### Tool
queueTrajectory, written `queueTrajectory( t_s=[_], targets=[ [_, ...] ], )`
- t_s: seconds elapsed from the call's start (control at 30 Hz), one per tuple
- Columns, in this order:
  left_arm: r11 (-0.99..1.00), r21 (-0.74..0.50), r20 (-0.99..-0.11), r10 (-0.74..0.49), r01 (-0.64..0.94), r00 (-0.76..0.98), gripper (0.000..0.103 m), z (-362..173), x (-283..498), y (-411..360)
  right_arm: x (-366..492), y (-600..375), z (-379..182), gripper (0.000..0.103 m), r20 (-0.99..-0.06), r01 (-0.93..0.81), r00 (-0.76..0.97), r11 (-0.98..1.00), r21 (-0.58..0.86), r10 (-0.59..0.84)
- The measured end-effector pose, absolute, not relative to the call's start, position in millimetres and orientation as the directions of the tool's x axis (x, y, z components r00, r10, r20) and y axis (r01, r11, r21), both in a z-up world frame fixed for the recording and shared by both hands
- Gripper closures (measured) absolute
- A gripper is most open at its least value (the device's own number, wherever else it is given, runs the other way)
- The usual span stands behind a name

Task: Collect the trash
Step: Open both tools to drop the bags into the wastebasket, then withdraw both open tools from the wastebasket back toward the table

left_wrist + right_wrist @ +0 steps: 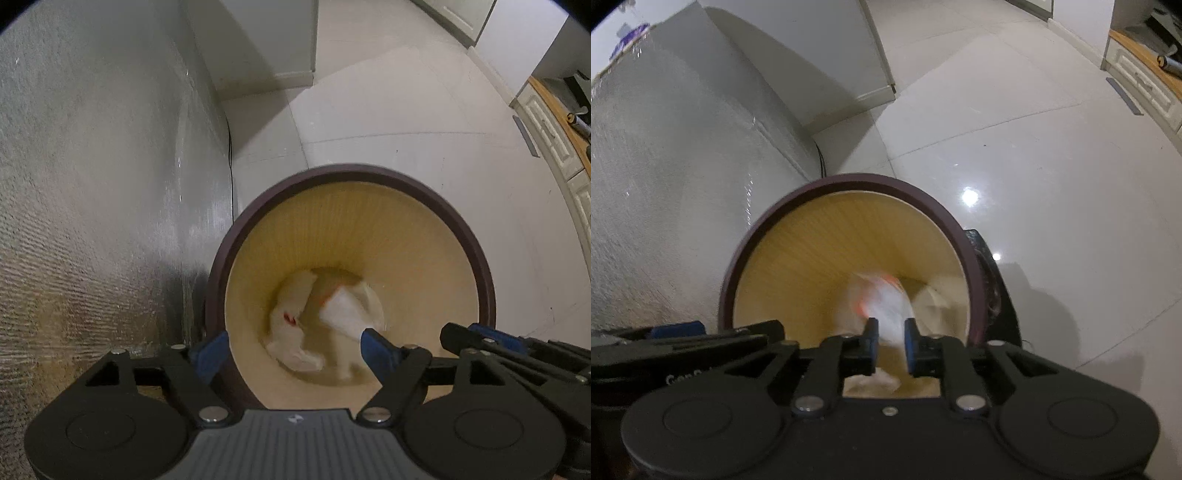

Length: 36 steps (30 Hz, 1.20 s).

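Note:
A round bin (476,236) with a dark brown rim and pale wooden inside stands on the floor; it also shows in the right wrist view (849,181). White crumpled trash (291,321) lies at its bottom. A white and orange piece (886,302), blurred by motion, is in the air just past the tips of my right gripper (890,338), whose jaws stand a little apart over the bin mouth. The same piece (343,310) shows in the left wrist view. My left gripper (295,350) is wide open and empty over the bin's near rim.
A silvery textured appliance side (92,184) stands just left of the bin, with a black cable (229,147) behind it. Glossy white floor tiles (1034,147) spread to the right. White cabinets with a wooden top (554,122) stand at the far right.

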<state>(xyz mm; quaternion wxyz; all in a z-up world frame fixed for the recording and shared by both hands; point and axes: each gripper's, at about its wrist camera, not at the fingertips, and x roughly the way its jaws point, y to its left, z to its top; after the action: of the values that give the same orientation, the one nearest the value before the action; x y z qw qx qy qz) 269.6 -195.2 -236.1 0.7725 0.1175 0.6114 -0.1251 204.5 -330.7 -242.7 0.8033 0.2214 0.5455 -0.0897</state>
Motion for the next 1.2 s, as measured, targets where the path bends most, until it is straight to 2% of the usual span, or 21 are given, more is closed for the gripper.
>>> queueTrajectory(
  t_s=[0.57,0.73,0.97,1.03,1.13,1.2],
  targets=[
    [0.962,0.004,-0.982,-0.047,0.273,0.18,0.024,-234,262,-175,198,-328,-229,0.076,-0.912,0.327,0.404,0.919,0.219,0.073],
    [0.971,-0.003,-0.982,-0.048,0.24,0.184,0.024,-225,253,-165,190,-327,-220,0.062,-0.908,0.3,0.415,0.933,0.198,0.059],
    [0.981,-0.007,-0.979,-0.045,0.192,0.198,0.018,-210,240,-154,175,-330,-207,0.052,-0.902,0.285,0.43,0.944,0.165,0.027],
    [0.981,-0.002,-0.976,-0.043,0.193,0.211,0.015,-206,235,-152,170,-331,-204,0.04,-0.9,0.284,0.435,0.946,0.155,0.017],
    [0.982,0.007,-0.974,-0.036,0.189,0.222,0.014,-201,229,-149,162,-332,-197,0.034,-0.896,0.278,0.444,0.95,0.142,0.004],
    [0.982,0.015,-0.973,-0.028,0.187,0.227,0.01,-198,222,-146,158,-332,-194,0.029,-0.893,0.274,0.45,0.952,0.136,-0.003]
  ],
)
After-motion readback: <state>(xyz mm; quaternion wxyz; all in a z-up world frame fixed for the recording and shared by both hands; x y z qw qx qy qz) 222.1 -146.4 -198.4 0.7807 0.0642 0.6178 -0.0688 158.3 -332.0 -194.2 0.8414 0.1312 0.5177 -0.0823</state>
